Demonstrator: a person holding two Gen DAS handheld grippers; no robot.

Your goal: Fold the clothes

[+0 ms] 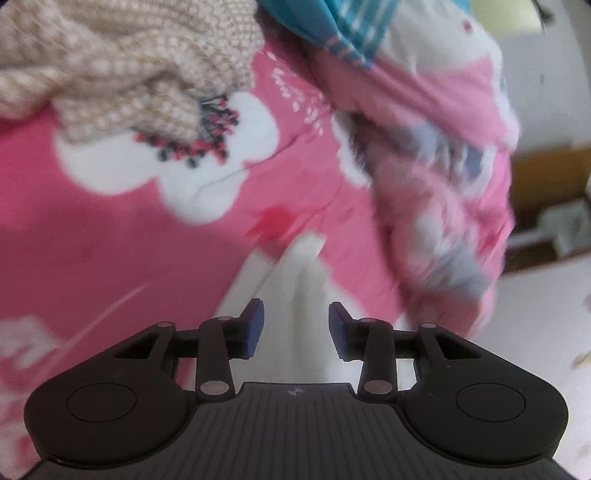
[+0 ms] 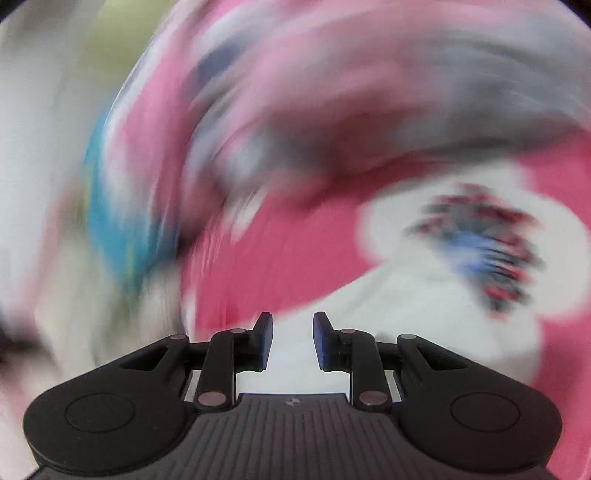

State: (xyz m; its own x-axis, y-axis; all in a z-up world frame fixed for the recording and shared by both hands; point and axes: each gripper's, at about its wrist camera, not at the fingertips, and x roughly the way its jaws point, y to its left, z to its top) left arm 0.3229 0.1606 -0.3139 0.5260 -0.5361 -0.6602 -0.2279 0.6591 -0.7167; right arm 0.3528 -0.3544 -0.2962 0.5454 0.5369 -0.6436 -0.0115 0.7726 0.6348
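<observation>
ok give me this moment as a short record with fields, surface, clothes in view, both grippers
surface: pink bedsheet with white flower prints
knit: beige knitted garment, crumpled, upper left in the left wrist view, lying on the sheet
other cloth: teal checked fabric at the top; bunched pink patterned cloth on the right, blurred
left gripper: jaws apart, nothing pinched, white fabric fold ahead of it
right gripper: jaws apart, nothing between them
right wrist view: heavily blurred
</observation>
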